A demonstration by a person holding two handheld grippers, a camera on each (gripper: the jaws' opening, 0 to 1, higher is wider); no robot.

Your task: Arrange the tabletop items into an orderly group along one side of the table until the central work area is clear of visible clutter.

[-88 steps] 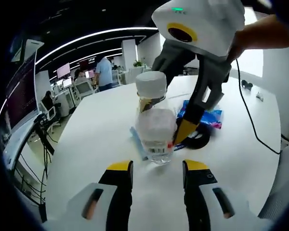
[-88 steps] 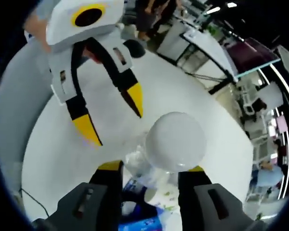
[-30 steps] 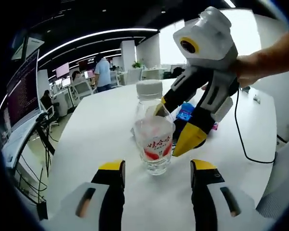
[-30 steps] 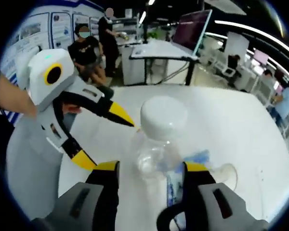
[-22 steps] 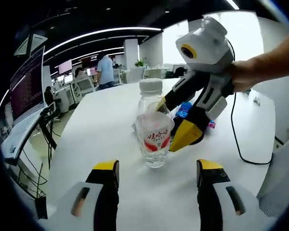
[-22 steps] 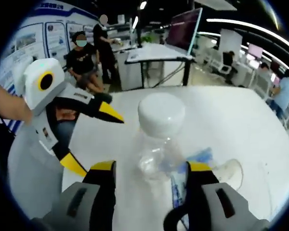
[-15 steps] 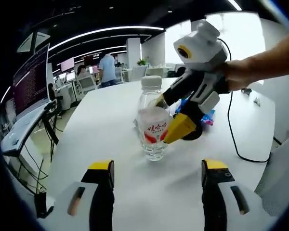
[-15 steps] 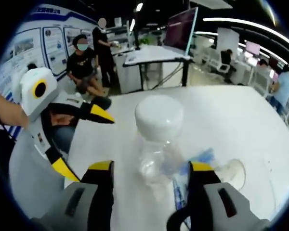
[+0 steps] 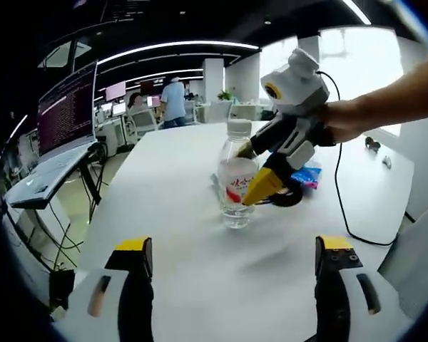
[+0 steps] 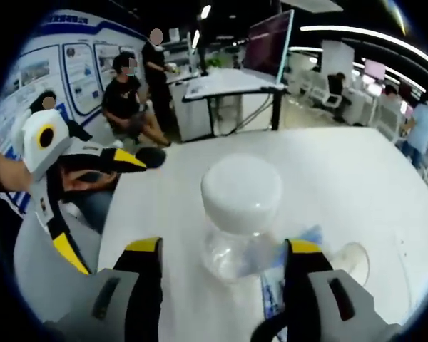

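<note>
Now bottle (image 10: 239, 214) between right tool (image 10: 225, 256) jaws

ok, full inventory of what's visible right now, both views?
table: 1, white, under everything.
bottle: 1, clear with white cap and red label, standing mid-table between the right tool's jaws.
packet: 1, blue, behind the bottle.
cable: 1, black, trailing across the table from the right tool.
monitor: 1, dark, on a desk beside the table.
people: several, in the background.
right tool: yellow tips, around the bottle.
left tool: yellow tips, open, short of the bottle.
hand: 1, holding the right tool.
</note>
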